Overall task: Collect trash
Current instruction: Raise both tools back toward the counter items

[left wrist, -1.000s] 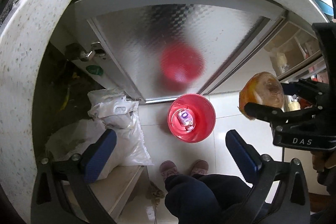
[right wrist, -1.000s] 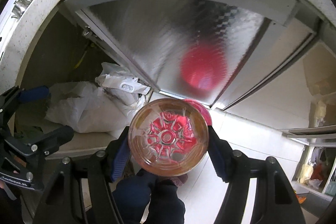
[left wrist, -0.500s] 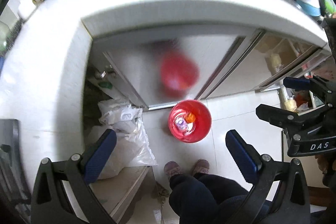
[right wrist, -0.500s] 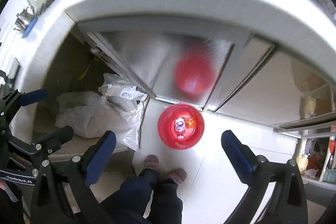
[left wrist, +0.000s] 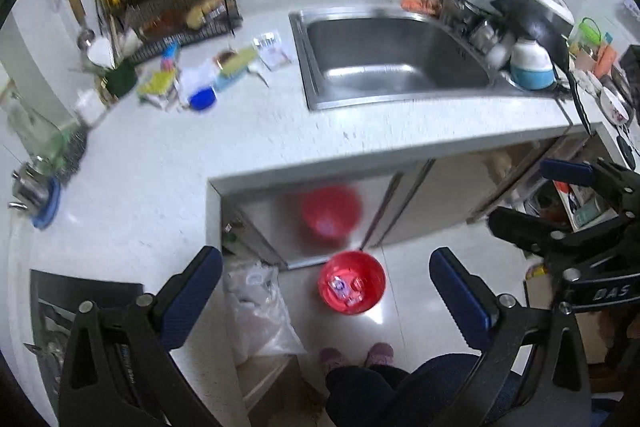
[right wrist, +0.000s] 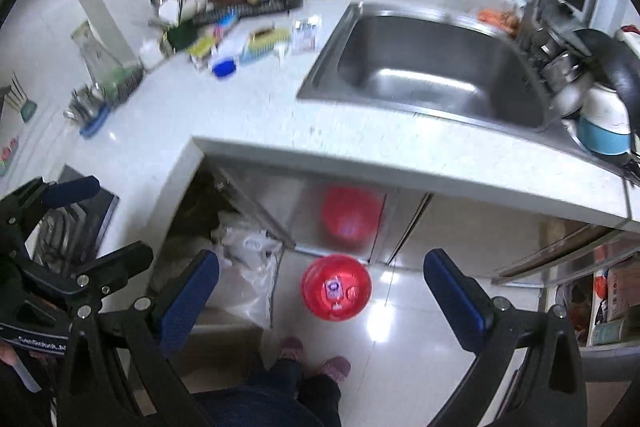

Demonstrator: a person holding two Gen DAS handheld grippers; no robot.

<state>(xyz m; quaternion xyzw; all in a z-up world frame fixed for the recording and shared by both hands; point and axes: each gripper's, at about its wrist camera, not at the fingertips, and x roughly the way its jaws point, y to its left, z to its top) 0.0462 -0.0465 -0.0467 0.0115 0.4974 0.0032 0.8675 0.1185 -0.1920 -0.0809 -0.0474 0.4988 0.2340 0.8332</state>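
Right gripper [right wrist: 320,291] has just been opening, now wide and empty; left gripper [left wrist: 324,291] wide, empty; round red plastic bin [left wrist: 352,287] holds trash; next, fetch clutter from the white speckled counter [left wrist: 248,143]

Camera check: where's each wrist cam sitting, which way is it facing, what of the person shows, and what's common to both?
Left wrist: on the left tongs, angled down over the counter edge at the sink and the red bin on the floor; legs, shoes and the right tongs show.
Right wrist: on the right tongs, same downward angle; legs, shoes and the left tongs show.
Shared: sink, red bin, white bags; both tongs open and empty.
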